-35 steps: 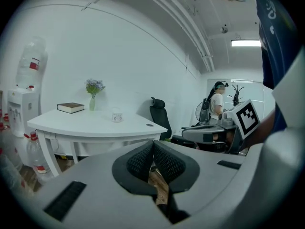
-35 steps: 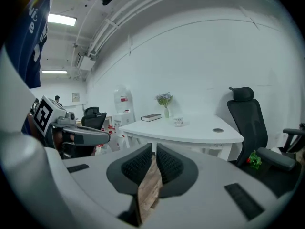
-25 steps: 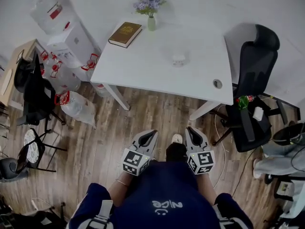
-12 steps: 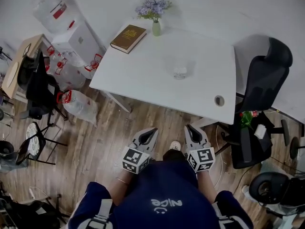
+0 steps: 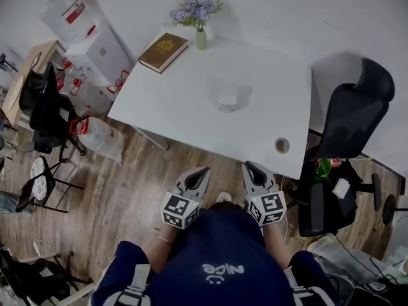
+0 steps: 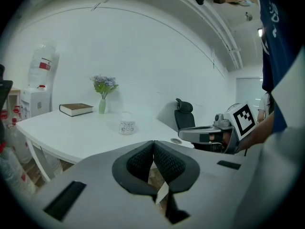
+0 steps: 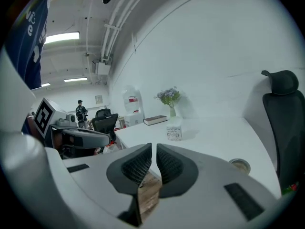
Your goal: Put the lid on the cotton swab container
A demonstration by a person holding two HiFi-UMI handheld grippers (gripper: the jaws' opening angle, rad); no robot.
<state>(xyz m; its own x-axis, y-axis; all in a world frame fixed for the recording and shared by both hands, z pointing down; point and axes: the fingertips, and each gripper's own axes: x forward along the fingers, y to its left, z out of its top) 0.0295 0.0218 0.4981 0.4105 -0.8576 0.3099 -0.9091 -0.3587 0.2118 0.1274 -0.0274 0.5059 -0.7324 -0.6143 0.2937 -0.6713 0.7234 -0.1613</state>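
Note:
A small clear cotton swab container (image 5: 227, 101) with a white label stands near the middle of the white table (image 5: 178, 107). It also shows in the left gripper view (image 6: 127, 126) and the right gripper view (image 7: 174, 131). I cannot make out its lid apart from it. Both grippers hang in front of the person's chest, over the wooden floor and short of the table's near edge. The left gripper (image 5: 199, 176) (image 6: 153, 142) is shut and empty. The right gripper (image 5: 250, 169) (image 7: 154, 146) has its pads almost touching, with nothing between them.
A brown book (image 5: 163, 51) and a vase of purple flowers (image 5: 199, 32) stand at the table's far left. A round cable hole (image 5: 281, 145) lies near the front right corner. A black office chair (image 5: 350, 116) stands to the right, a water dispenser (image 5: 95, 50) and bags to the left.
The view has shifted and the table's near edge now lies closer to the grippers. Both grippers keep their place before the chest, jaws unchanged.

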